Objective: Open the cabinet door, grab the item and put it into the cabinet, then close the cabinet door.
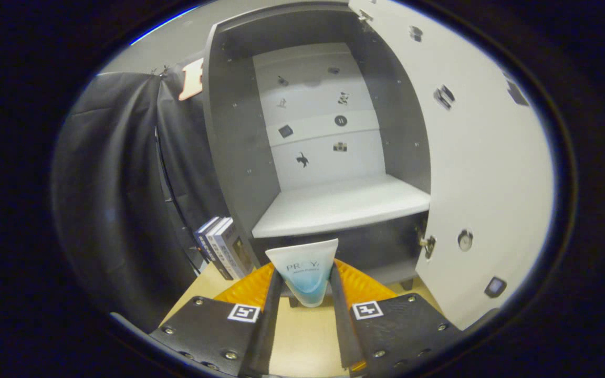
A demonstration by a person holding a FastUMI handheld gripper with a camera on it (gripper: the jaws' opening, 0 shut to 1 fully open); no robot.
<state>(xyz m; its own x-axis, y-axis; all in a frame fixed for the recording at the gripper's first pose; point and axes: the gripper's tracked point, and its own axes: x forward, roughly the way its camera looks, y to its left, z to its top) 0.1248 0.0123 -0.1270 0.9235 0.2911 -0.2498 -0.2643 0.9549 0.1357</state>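
Observation:
A white tube with a blue lower part [305, 270] is held upright between the two fingers of my gripper [305, 286], which is shut on it. Just beyond it stands a dark grey cabinet [234, 136] with its white door [483, 173] swung wide open to the right. The cabinet's white shelf [342, 205] lies a little above and beyond the tube. Small dark stickers dot the cabinet's white back panel [323, 110]. The tube hangs over a light wooden tabletop [302, 336], in front of the cabinet's dark lower panel.
Several books [221, 252] lean against the cabinet's left side on the tabletop. Black cloth [124, 199] hangs to the left of the cabinet. The open door's hinge [427, 242] and a round knob [465, 239] sit at its lower part.

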